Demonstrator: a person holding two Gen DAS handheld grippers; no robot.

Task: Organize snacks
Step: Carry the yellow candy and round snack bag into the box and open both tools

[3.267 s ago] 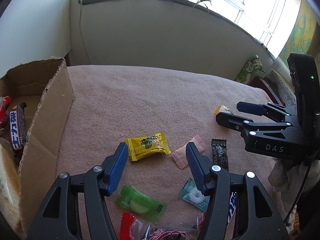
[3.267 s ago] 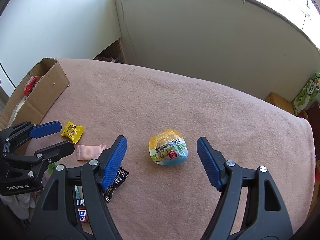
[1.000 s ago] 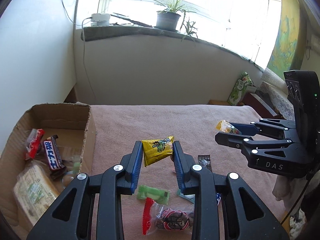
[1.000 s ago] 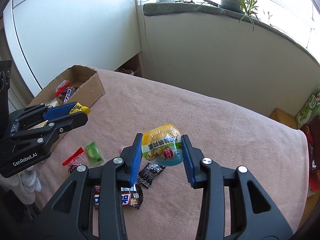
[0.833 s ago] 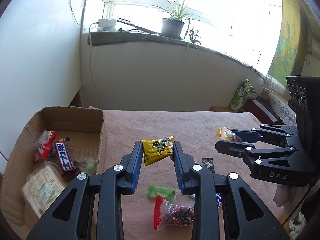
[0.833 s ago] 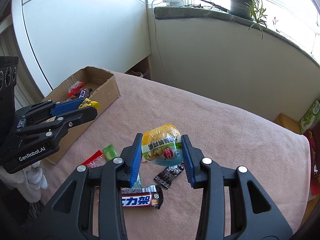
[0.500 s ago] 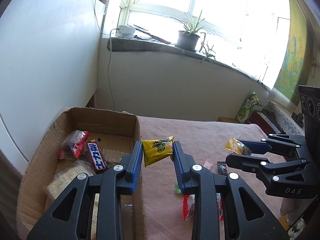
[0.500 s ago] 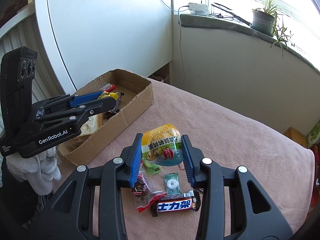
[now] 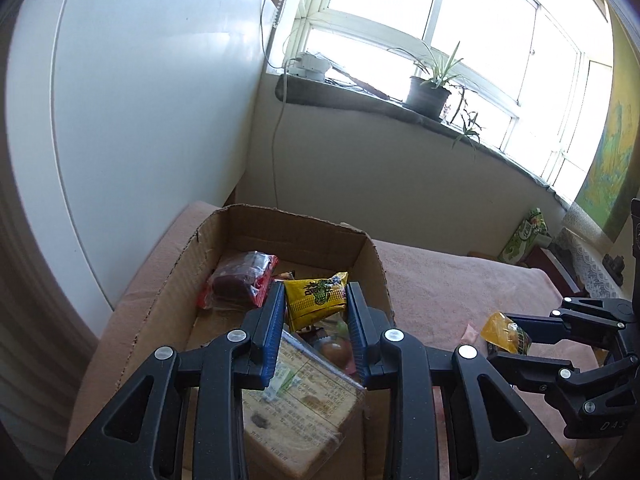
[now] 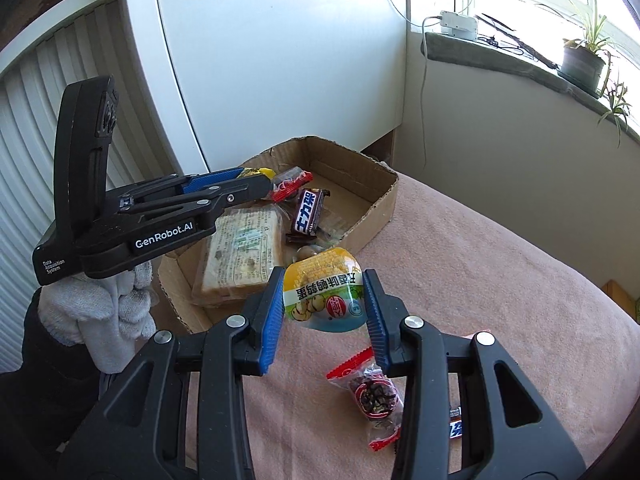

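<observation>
My left gripper [image 9: 316, 300] is shut on a small yellow candy packet [image 9: 316, 298] and hangs over the open cardboard box [image 9: 176, 280]. In the right wrist view that same left gripper [image 10: 256, 184] reaches over the cardboard box [image 10: 380, 204] from the left. My right gripper [image 10: 325, 296] is shut on a round yellow and green snack pouch [image 10: 325, 294], held just outside the box's near wall. Seen from the left wrist, the right gripper [image 9: 508, 336] and its snack pouch [image 9: 505, 332] are at the right over the pink cloth.
Inside the box lie a wrapped bread block [image 10: 240, 252], a brown chocolate bar [image 10: 306, 212] and a red packet [image 9: 240, 280]. On the pink tablecloth [image 10: 500, 280] lies a red-edged sweet packet [image 10: 370, 392]. A gloved hand [image 10: 100, 320] holds the left gripper. A wall and windowsill stand behind.
Both grippers, each still gripping its snack, have swung left across the cloth to the box. The left one now hangs over the box's inside.
</observation>
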